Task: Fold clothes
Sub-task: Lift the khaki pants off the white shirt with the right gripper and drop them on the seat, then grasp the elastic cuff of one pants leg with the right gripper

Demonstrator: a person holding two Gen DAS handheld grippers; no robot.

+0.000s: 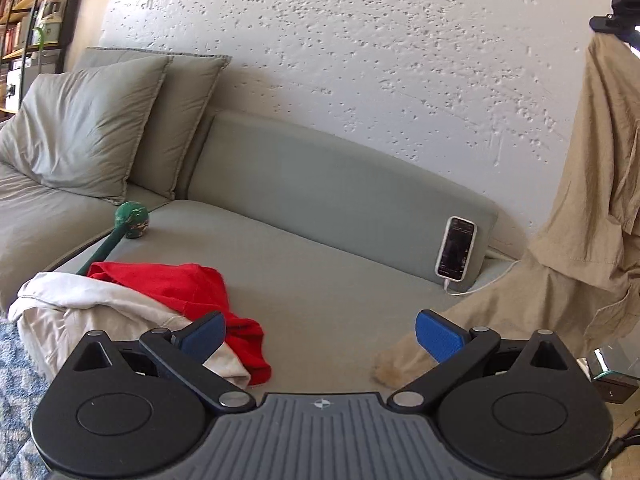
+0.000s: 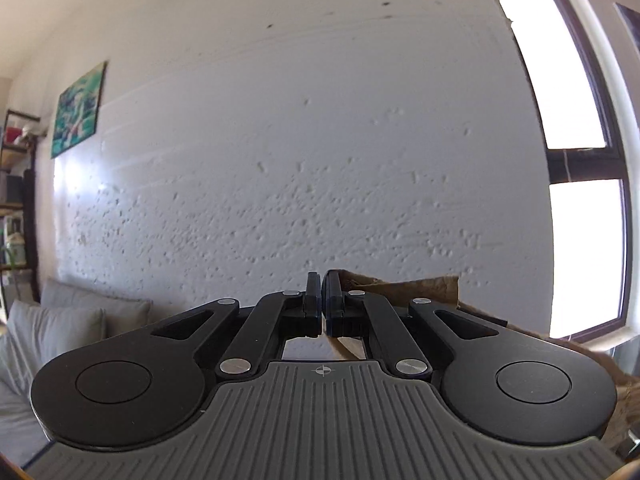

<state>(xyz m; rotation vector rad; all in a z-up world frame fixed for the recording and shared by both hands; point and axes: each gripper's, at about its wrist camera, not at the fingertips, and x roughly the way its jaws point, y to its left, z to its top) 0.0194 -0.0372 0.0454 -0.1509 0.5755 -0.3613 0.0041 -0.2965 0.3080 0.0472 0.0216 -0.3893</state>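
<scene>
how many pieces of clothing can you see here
3: a tan shirt hanging at right from the shut right hand-held gripper, a red garment and a white garment heaped on the sofa's left. More may hide beneath.

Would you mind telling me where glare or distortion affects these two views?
Right wrist view: the window is blown out white, with a bright patch on the wall. Left wrist view: even light, but fisheye bends the sofa backrest and blurs the edges.

My right gripper (image 2: 322, 304) points level at the white textured wall (image 2: 304, 152), jaws pressed together. Tan fabric (image 2: 424, 286) shows just behind the right finger and passes beneath the jaws. A window (image 2: 576, 216) stands at right; grey cushions (image 2: 60, 320) lie lower left.
</scene>
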